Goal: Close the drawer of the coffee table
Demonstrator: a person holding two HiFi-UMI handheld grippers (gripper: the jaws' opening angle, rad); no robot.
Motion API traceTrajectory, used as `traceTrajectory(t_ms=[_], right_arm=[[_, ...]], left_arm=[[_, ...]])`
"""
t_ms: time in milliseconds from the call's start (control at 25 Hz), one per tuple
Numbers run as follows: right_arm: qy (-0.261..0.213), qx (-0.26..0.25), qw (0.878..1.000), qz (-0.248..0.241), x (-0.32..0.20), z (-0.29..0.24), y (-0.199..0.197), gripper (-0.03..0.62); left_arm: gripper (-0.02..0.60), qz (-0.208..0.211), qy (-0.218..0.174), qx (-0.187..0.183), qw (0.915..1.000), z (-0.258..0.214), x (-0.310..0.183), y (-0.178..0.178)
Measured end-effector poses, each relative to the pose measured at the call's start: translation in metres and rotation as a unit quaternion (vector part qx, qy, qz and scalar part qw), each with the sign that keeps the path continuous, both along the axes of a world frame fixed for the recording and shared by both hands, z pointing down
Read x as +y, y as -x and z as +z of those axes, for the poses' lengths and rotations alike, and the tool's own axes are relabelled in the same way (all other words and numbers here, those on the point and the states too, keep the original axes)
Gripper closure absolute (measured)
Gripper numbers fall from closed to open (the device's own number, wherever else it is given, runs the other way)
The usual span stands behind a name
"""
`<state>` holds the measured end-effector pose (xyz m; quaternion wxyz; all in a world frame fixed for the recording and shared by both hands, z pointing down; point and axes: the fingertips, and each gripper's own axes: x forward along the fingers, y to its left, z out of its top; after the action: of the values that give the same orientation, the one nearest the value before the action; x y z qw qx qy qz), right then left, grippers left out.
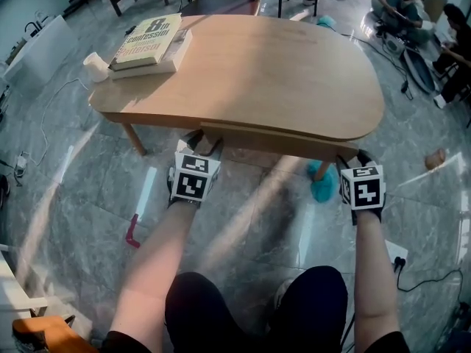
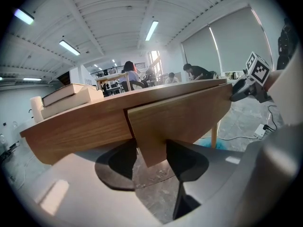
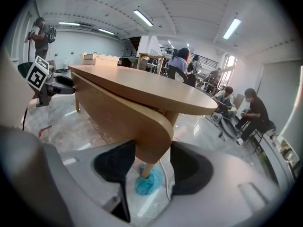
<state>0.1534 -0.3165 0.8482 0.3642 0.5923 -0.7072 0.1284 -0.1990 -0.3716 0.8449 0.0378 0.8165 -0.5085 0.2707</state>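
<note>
The rounded light-wood coffee surface [image 1: 280,72] stands on a grey marbled floor [image 1: 81,197], directly ahead of the person. Its long wooden drawer front [image 1: 280,140] runs under the near edge. The drawer front sits a little forward of the frame beside it, with a dark seam showing at its left end in the left gripper view.

The left tool [image 1: 204,143] is at the drawer front's left end. In the left gripper view its two dark jaws are closed in on the panel's lower corner, one on each side, with the wood filling the gap between them. The right tool [image 1: 353,159] is at the opposite end. In the right gripper view its jaws clamp the rounded right end of the panel in the same way (a table leg and the floor show below them). Each tool carries its black-and-white marker cube on top, and a bare forearm reaches down to each.

At the far left corner of the surface lies a stack of two thick books [image 1: 151,44], with a small white cup-like object [image 1: 96,66] just beside them. A crumpled teal cloth [image 1: 322,186] lies on the floor by the near right leg. A small red object [image 1: 132,232] lies on the floor to the left. Well behind the surface, several people [image 1: 401,6] sit on the floor among cables.
</note>
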Motion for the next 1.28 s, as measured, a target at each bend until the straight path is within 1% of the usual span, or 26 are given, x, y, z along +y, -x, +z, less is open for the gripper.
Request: traceTrajectory(t_ms=[280, 560, 840, 1040, 1120, 1280], right_arm=[[-0.006, 0.002, 1.000, 0.014, -0.012, -0.001, -0.001, 0.372], [-0.021, -0.004, 0.999, 0.035, -0.021, -0.002, -0.005, 0.372], [-0.033, -0.016, 0.998, 0.058, -0.031, 0.000, -0.005, 0.375], [-0.038, -0.022, 0.997, 0.069, -0.031, 0.001, -0.007, 0.375], [-0.041, -0.027, 0.995, 0.081, -0.033, 0.000, -0.007, 0.375], [-0.058, -0.031, 0.992, 0.104, -0.033, -0.001, -0.008, 0.382]], left_arm=[[0.383, -0.006, 0.001, -0.006, 1.0000, -0.001, -0.011, -0.001], [0.383, -0.022, -0.003, 0.000, 0.9997, -0.001, -0.021, -0.003], [0.384, -0.047, -0.005, 0.009, 0.9988, 0.001, -0.032, -0.003], [0.393, -0.052, -0.003, 0.007, 0.9986, 0.003, -0.030, -0.003], [0.400, -0.063, -0.003, 0.014, 0.9979, 0.003, -0.031, -0.002], [0.420, -0.098, -0.004, 0.041, 0.9943, 0.000, -0.034, 0.000]])
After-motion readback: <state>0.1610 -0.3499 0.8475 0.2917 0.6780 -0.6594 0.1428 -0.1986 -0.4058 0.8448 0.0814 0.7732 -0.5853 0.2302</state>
